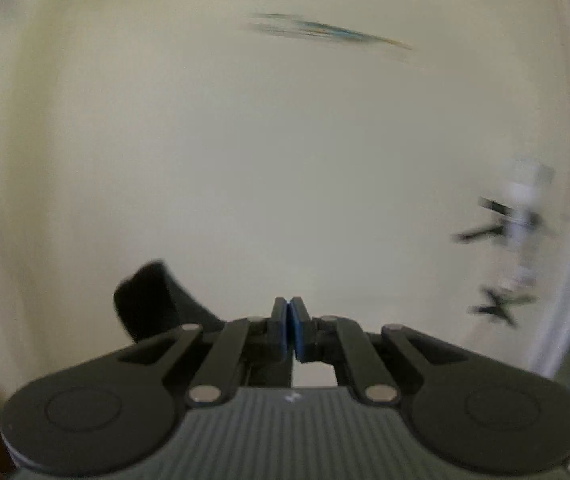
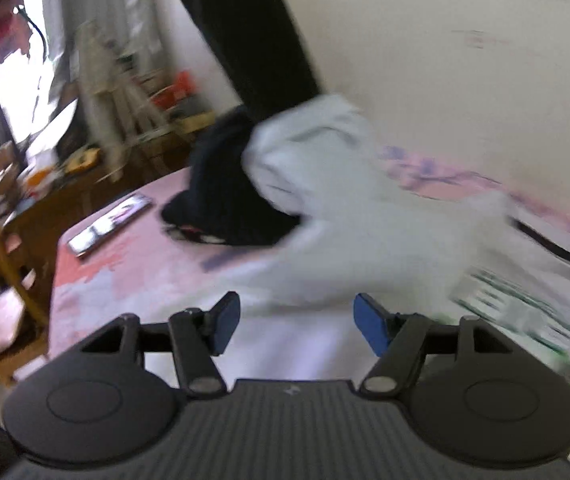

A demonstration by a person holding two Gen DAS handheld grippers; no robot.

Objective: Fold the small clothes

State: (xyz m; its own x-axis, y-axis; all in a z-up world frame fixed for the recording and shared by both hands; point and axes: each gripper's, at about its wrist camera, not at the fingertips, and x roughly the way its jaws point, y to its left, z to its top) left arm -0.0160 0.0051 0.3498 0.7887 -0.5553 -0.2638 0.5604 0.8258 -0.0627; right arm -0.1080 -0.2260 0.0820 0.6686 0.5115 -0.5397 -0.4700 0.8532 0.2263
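A: Left wrist view first; what's the left gripper (image 1: 289, 326) doing?

B: Pads pressed together, blue faces touching; a dark cloth (image 1: 153, 300) shows just left of the linkage, prob. a garment pinched low in the jaws & hanging, but the pinch point itself is hidden, so can't say for sure; rest of the view is bare cream wall (image 1: 245, 160), blurred; some dark blurred marks at far right, too smeared to name.

A: Why aimed at a wall?

B: My guess: gripper is raised so the cloth hangs free & straightens; lots of open room ahead, no edges near.

A: Right wrist view?

B: Right gripper (image 2: 297, 328) spread wide, nothing between the pads; it hovers over the white garment (image 2: 365, 220) lying rumpled on the pink bedsheet (image 2: 97, 280); a black garment (image 2: 225, 200) sits heaped beyond, touching the white one, w/ a dark strip rising from it to the top of frame.

A: Edges, room?

B: Bed's left edge is close to a phone (image 2: 109, 226) lying flat near it; beyond the edge a cluttered wooden table (image 2: 45, 200); wall runs behind the clothes; free sheet lies betw. phone & gripper; a printed item w/ green marks at right, too blurred to name; I'd judge the open jaws are set to take a hem of the white piece.
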